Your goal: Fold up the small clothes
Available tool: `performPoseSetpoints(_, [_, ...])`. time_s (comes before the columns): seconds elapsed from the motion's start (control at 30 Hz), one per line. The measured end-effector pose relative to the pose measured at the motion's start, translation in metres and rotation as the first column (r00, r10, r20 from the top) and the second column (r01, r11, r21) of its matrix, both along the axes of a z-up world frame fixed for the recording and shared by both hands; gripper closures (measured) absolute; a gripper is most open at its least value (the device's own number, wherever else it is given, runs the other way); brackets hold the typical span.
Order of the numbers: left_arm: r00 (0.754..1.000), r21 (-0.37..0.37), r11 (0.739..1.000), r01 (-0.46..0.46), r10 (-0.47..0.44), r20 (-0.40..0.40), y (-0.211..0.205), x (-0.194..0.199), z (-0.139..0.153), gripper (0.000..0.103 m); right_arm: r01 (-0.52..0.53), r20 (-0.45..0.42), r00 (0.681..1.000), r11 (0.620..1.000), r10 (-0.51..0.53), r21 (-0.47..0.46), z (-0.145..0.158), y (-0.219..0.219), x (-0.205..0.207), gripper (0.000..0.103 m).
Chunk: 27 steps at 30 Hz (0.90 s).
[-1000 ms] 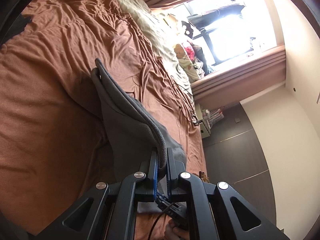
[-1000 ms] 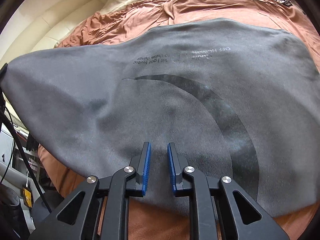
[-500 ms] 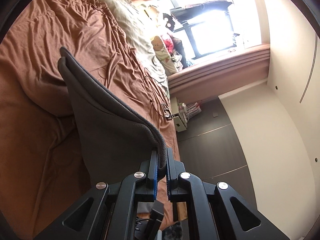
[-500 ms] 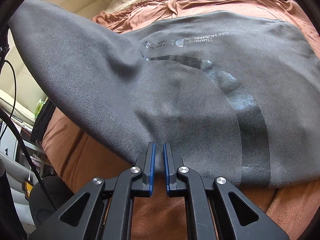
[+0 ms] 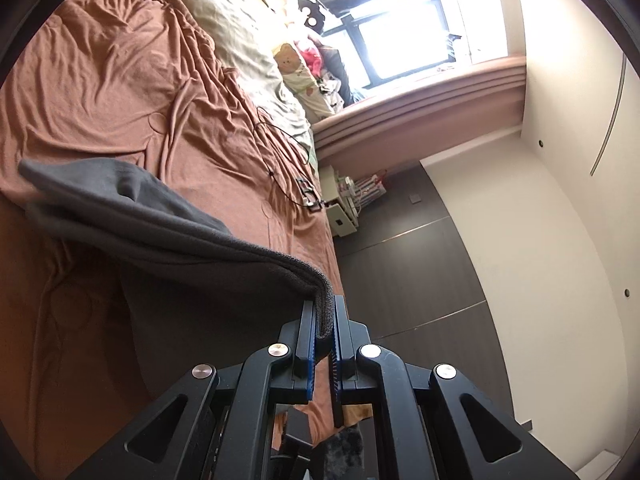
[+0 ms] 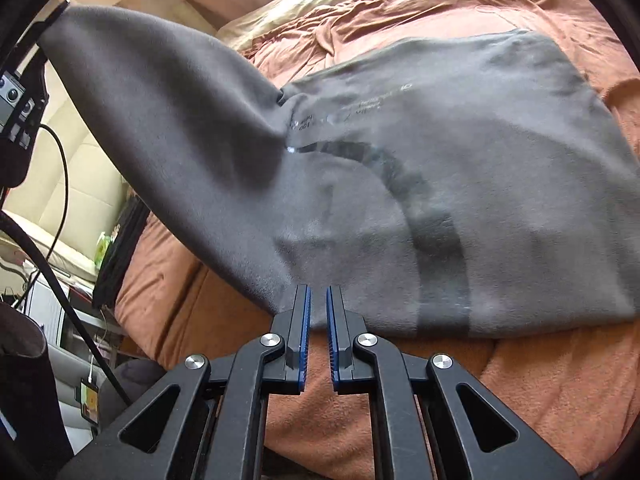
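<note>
We grip one edge of the grey shirt in our left gripper and the near hem in our right gripper, lifting it off the bed; the fold is only begun.

Bed with rumpled rust-brown cover, grey shirt spread on it with one side raised off the cover, beige pillows at the head, thin black cable lying near the far edge
</note>
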<state>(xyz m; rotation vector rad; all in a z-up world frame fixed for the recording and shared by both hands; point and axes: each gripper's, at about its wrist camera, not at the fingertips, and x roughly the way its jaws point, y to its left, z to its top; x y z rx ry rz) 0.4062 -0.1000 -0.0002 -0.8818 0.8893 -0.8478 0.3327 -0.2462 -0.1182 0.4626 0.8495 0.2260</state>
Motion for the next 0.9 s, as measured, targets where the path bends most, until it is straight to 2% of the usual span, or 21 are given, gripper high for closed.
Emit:
performPoseSetpoints(0.2, [0.997,0.037,0.996,0.079,-0.079,0.006,-0.043,-0.001,0.000,0.097,0.118,0.015,0.993,0.993,-0.119,0.026,0.017,-0.046,-0.030,0.096])
performPoseSetpoints(0.27, [0.994,0.052,0.993,0.108,-0.109,0.007,-0.059,-0.002,-0.003,0.097,0.176,0.016,0.984,0.984,-0.176,0.004,0.023,-0.060,-0.042,0.083])
performPoseSetpoints(0.33, [0.990,0.068,0.988,0.139,-0.139,0.005,-0.076,-0.002,-0.007,0.097,0.221,0.023,0.975,0.975,-0.221,-0.011,0.028,-0.072,-0.054,0.053])
performPoseSetpoints(0.37, [0.988,0.075,0.985,0.154,-0.154,0.002,-0.084,-0.002,-0.009,0.097,0.237,0.032,0.971,0.971,-0.237,-0.012,0.031,-0.074,-0.062,0.049])
performPoseSetpoints(0.57, [0.973,0.113,0.966,0.232,-0.231,-0.026,-0.128,-0.007,-0.024,0.097,0.252,0.024,0.968,0.967,-0.251,-0.031,0.041,-0.086,-0.090,0.049])
performPoseSetpoints(0.9, [0.934,0.184,0.915,0.358,-0.347,-0.088,-0.191,-0.021,-0.062,0.097,0.283,-0.010,0.959,0.958,-0.284,-0.045,0.052,-0.121,-0.126,0.049])
